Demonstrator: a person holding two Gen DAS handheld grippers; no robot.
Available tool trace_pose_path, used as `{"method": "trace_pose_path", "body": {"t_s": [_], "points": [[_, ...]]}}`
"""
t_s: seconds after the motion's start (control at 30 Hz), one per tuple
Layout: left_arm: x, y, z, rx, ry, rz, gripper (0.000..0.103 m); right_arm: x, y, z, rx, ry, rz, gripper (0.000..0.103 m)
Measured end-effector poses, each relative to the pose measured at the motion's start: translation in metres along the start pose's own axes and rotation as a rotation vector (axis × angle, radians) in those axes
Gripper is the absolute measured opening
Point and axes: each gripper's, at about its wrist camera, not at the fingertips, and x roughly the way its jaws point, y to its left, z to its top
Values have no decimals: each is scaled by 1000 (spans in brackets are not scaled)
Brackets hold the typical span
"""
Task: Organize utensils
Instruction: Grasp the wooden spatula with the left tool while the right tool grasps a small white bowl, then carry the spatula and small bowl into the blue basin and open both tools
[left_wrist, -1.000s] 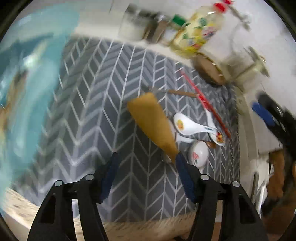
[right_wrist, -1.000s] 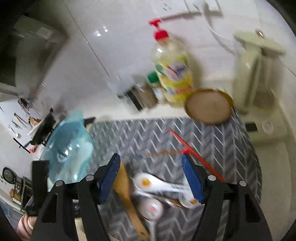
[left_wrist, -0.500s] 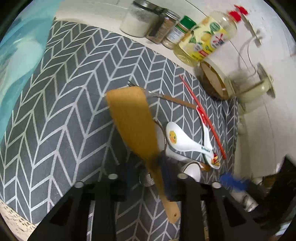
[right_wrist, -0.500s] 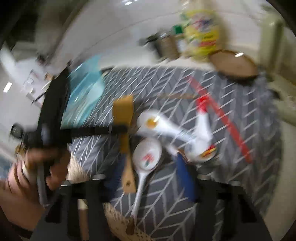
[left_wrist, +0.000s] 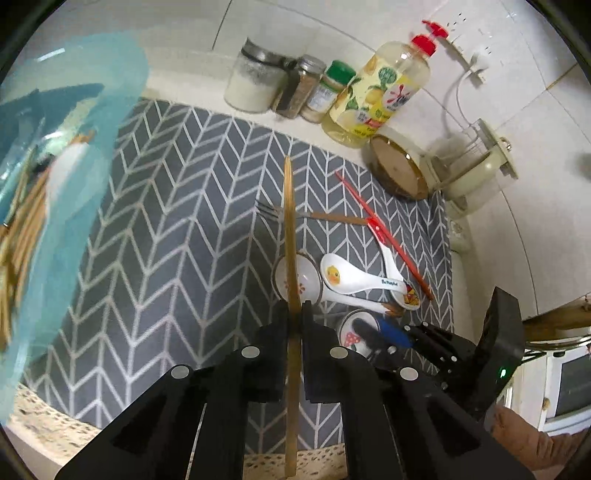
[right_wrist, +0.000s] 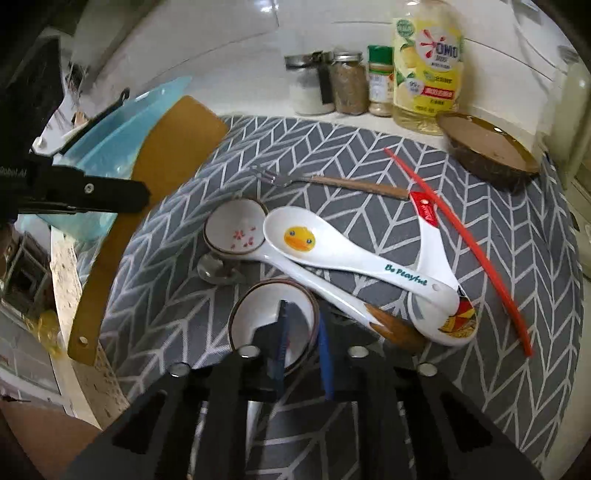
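Flat wooden spatula (left_wrist: 290, 236): clamped edge-on between the closed jaws of the left gripper (left_wrist: 294, 314), held above the grey chevron-patterned mat (left_wrist: 166, 240). Brown-rimmed white ceramic spoon (right_wrist: 273, 321): gripped at its bowl by the right gripper (right_wrist: 301, 345), near the mat's front edge. Duck-printed white ceramic spoon (right_wrist: 332, 251): laid mid-mat.

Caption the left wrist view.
Left claw clamps a flat wooden spatula edge-on above the grey chevron-patterned mat.
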Motion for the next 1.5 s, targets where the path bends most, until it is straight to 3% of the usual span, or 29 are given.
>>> {"method": "trace_pose_path", "body": {"t_s": [0.13, 0.23, 0.4, 0.53, 0.67, 0.73, 0.83, 0.93, 1.03, 1.2, 1.27, 1.37, 1.5], "points": [[-26, 3, 5, 15, -35, -15, 7, -17, -17, 6, 176, -35, 48, 8], [-54, 6, 9, 30, -75, -43, 7, -43, -22, 20, 273, -117, 82, 8], [-107, 27, 20, 23, -158, -60, 7, -80, 3, 71, 229, -274, 98, 8], [-155, 61, 35, 12, -250, -3, 7, -109, 42, 128, 156, -413, 140, 8], [-179, 105, 46, 14, -276, 94, 7, -117, 87, 173, 112, -461, 242, 8], [-178, 127, 50, 14, -253, 124, 7, -105, 109, 188, 112, -437, 290, 8], [-165, 158, 54, 19, -196, 170, 7, -67, 144, 204, 145, -331, 349, 8], [-147, 184, 64, 35, -136, 191, 7, -16, 175, 210, 174, -213, 335, 8], [-123, 201, 72, 64, -54, 218, 8, 38, 205, 212, 153, -79, 265, 8], [-90, 214, 76, 58, 19, 202, 8, 84, 237, 214, 50, 55, 132, 9], [-85, 218, 77, 36, 37, 169, 8, 96, 242, 215, 25, 84, 79, 8], [-89, 219, 76, 37, 16, 200, 9, 110, 243, 217, 11, 134, 16, 9], [-99, 220, 73, 13, 4, 234, 13, 110, 240, 219, -9, 131, -54, 10]]}}
